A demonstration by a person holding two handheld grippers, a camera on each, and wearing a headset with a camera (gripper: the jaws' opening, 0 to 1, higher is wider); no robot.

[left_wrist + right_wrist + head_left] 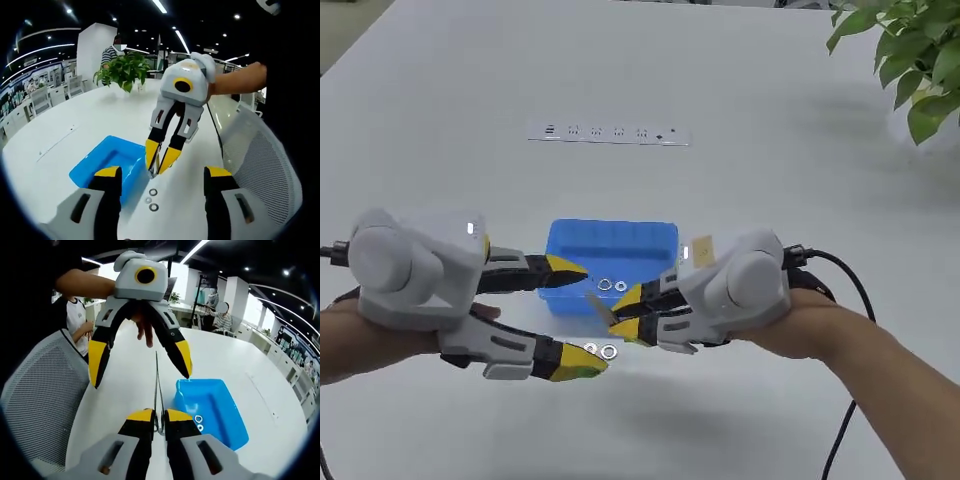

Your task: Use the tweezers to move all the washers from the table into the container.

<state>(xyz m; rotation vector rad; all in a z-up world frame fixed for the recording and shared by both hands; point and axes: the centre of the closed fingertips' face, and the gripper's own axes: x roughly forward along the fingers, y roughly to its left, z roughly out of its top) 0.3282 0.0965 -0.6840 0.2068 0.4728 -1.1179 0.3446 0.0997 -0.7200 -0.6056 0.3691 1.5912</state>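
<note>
Looking down in the head view, the left gripper (pixel 570 317) had its claw spread wide apart with nothing in it. The right gripper (pixel 628 312) had its claw pressed together, clamped on the tweezers (pixel 603 308), which poked out toward about 10 o'clock, over the near edge of the blue container (pixel 575 240). A couple of washers (pixel 612 287) sat inside the container by its 6 o'clock wall. The loose washers (pixel 600 350) lay on the table (pixel 740 110) at 6 o'clock from the container, just beside the left gripper's lower yellow tip. I counted two there, though the left gripper view had three of them (pixel 152 200) between its own open jaws. A power strip (pixel 608 133) lay at 12 o'clock from the container, well apart, and a plant (pixel 910 60) filled the 1 o'clock corner.
</note>
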